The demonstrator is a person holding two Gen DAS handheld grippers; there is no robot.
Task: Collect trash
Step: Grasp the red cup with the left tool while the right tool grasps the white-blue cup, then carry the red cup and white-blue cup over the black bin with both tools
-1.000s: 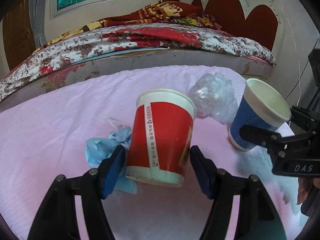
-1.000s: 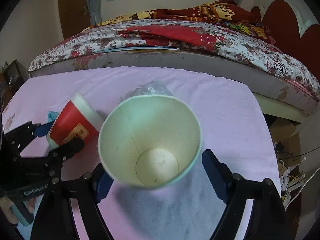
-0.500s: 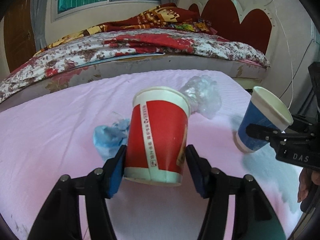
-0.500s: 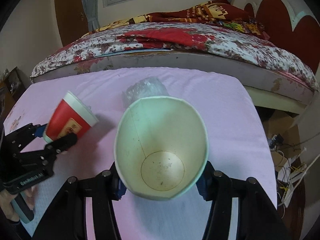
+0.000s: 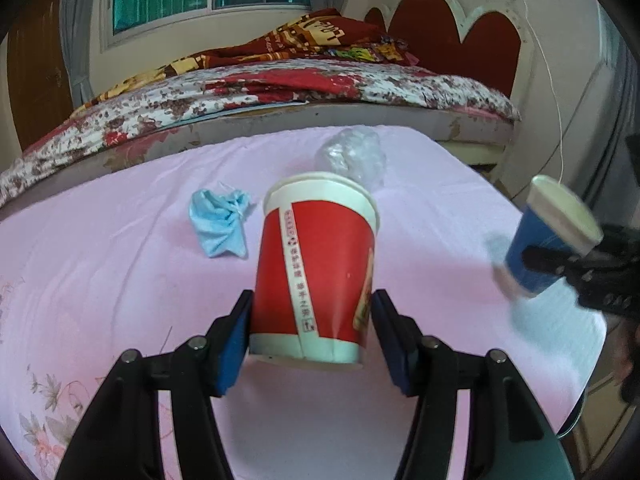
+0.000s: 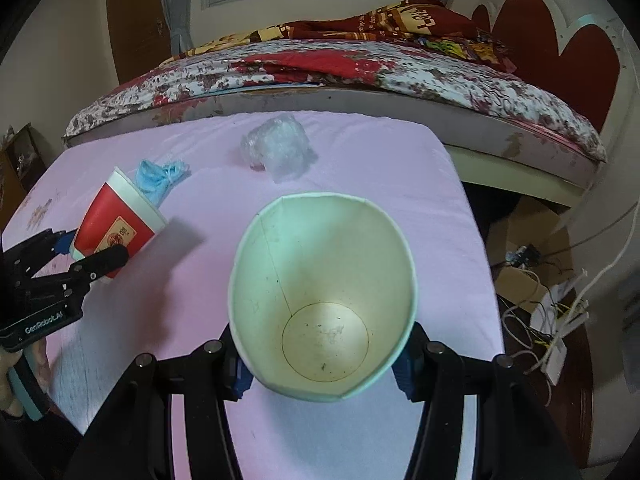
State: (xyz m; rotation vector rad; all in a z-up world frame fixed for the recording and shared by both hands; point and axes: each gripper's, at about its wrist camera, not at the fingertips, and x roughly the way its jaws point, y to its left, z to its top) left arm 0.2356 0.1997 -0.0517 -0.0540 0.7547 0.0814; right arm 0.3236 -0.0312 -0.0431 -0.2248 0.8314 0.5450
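both tongs have a cup, lifted off the pink bench

left tongs (image 5: 310, 332) clamp the red cup (image 5: 316, 268) near its base, right tongs (image 6: 322, 360) squeeze the blue cup (image 6: 322, 304). blue mask (image 5: 220, 224) and crumpled plastic (image 5: 352, 156) lie on the bench (image 5: 100, 272).

Black left claw (image 5: 312, 332) — blue pads (image 5: 234, 340), silver screws, white "GenRobot.AI" lettering.

Your left gripper (image 5: 310, 330) points downward, jaws clamped at nine and three o'clock on the red cup (image 5: 316, 268). Your right gripper (image 6: 322, 360), likewise angled down, grips the blue cup (image 6: 322, 296). A hand (image 6: 10, 376) shows at eight o'clock.
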